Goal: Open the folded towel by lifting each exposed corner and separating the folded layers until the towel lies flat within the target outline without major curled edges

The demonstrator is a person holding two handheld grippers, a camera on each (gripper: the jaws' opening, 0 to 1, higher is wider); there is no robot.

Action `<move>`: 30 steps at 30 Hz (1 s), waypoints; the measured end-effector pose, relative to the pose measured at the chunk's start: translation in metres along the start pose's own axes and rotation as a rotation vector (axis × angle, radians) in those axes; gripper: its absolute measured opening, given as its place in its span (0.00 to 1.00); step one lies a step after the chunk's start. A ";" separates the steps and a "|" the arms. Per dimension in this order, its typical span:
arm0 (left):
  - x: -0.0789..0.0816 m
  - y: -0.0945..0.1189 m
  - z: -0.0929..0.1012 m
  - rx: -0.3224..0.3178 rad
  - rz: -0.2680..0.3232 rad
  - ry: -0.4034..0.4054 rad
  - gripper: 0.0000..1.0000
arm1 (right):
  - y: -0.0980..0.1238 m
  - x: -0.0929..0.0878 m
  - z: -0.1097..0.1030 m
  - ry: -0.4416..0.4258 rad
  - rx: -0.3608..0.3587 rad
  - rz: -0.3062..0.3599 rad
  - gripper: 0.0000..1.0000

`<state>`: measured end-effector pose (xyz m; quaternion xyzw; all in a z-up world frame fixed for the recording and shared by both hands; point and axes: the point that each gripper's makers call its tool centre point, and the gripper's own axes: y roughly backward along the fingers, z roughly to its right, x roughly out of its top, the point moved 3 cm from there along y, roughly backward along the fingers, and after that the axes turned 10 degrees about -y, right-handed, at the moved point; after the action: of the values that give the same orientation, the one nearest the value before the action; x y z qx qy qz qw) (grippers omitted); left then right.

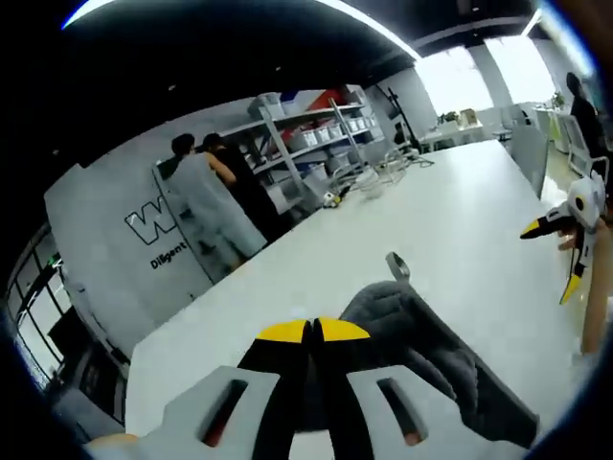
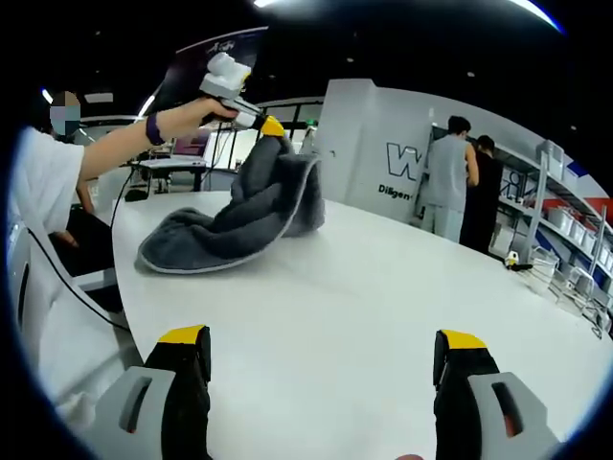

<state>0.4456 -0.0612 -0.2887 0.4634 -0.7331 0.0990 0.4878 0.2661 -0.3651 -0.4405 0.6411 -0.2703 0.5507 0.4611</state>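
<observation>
A dark grey towel (image 2: 230,225) with a pale edge lies bunched on the white table (image 2: 364,287). One corner is lifted off the surface, and my left gripper (image 2: 271,126) is shut on it, held up by a person's hand. In the left gripper view the yellow-tipped left gripper (image 1: 313,331) is closed, and the towel (image 1: 412,326) hangs just past it with a small loop (image 1: 396,264) sticking up. My right gripper (image 2: 323,337) stands open and holds nothing, low over the table and well short of the towel. It also appears as the right gripper (image 1: 553,259) at the far right.
Two people (image 2: 458,177) stand at the back by a grey wall with lettering and metal shelves (image 1: 316,134) full of bins. Small items lie at the table's far end (image 1: 378,177). A seated person in white (image 2: 48,192) is at the table's edge.
</observation>
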 end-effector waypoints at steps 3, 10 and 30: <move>-0.035 0.028 0.006 -0.029 -0.053 0.075 0.02 | 0.000 0.000 0.001 -0.004 -0.001 0.002 0.99; -0.114 0.074 0.023 -0.074 -0.183 0.212 0.02 | 0.003 0.002 -0.002 -0.002 0.003 0.010 0.99; -0.169 0.069 0.048 -0.140 -0.273 0.266 0.02 | -0.003 -0.001 -0.006 0.016 0.022 -0.018 0.99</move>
<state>0.3780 0.0471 -0.4283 0.5062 -0.5979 0.0409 0.6202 0.2661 -0.3586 -0.4421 0.6441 -0.2546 0.5545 0.4614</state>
